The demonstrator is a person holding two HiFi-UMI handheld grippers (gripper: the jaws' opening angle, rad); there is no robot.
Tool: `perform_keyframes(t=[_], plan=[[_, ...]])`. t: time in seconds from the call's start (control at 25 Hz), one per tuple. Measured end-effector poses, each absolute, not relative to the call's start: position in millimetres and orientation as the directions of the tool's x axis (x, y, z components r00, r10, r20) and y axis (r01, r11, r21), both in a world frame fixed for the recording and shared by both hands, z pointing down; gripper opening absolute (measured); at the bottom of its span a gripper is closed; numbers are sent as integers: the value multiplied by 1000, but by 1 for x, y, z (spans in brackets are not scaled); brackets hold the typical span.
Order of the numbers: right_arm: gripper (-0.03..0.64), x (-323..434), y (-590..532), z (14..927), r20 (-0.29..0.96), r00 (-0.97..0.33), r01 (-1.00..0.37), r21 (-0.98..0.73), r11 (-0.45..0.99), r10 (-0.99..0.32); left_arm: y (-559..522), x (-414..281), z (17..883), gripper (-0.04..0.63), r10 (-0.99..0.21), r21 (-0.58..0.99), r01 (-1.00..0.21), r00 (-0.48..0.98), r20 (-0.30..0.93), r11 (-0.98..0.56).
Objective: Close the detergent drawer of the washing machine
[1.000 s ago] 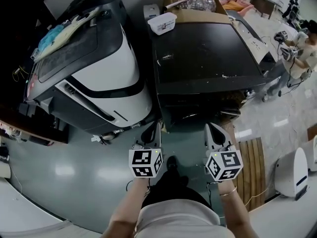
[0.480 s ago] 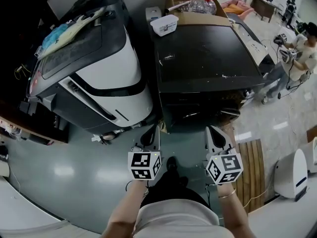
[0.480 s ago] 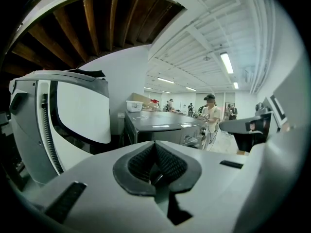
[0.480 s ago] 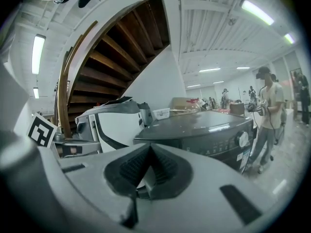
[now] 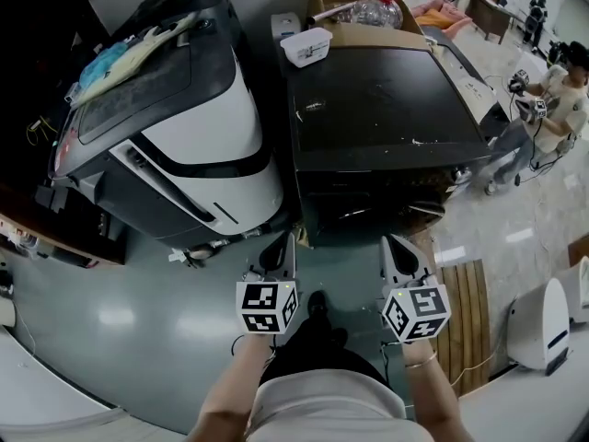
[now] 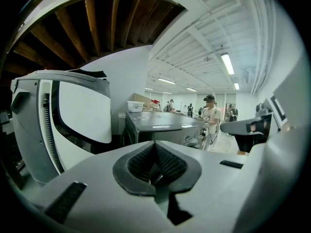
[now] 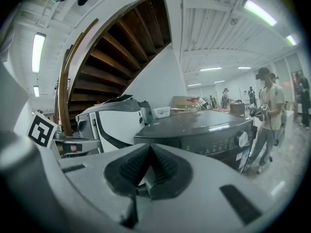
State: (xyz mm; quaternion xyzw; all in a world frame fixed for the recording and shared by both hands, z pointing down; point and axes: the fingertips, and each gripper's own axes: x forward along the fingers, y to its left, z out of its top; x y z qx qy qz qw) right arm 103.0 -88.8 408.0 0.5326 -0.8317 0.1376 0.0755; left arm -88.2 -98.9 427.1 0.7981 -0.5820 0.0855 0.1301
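Detergent drawer (image 7: 154,139) of the dark grey washing machine (image 5: 386,109) looks flush, seemingly closed. The left gripper (image 5: 283,245) and right gripper (image 5: 398,247) hang near, fingers together, empty.

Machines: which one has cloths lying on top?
The white-and-black machine on the left, under blue and pale cloths; the dark washing machine has none.

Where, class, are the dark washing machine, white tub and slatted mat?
dark washing machine (image 5: 386,99), head view, flat top
white tub (image 5: 308,54), head view, side wall
slatted mat (image 5: 465,311), head view, middle slats
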Motion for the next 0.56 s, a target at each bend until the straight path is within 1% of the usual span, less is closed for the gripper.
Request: perform_keyframes(t=[0.56], plan=[[2,98,-92,412,279,-439,-898,-160,409,-854,-103,-87,434,-5,-900,118,-950,313,305,-290]])
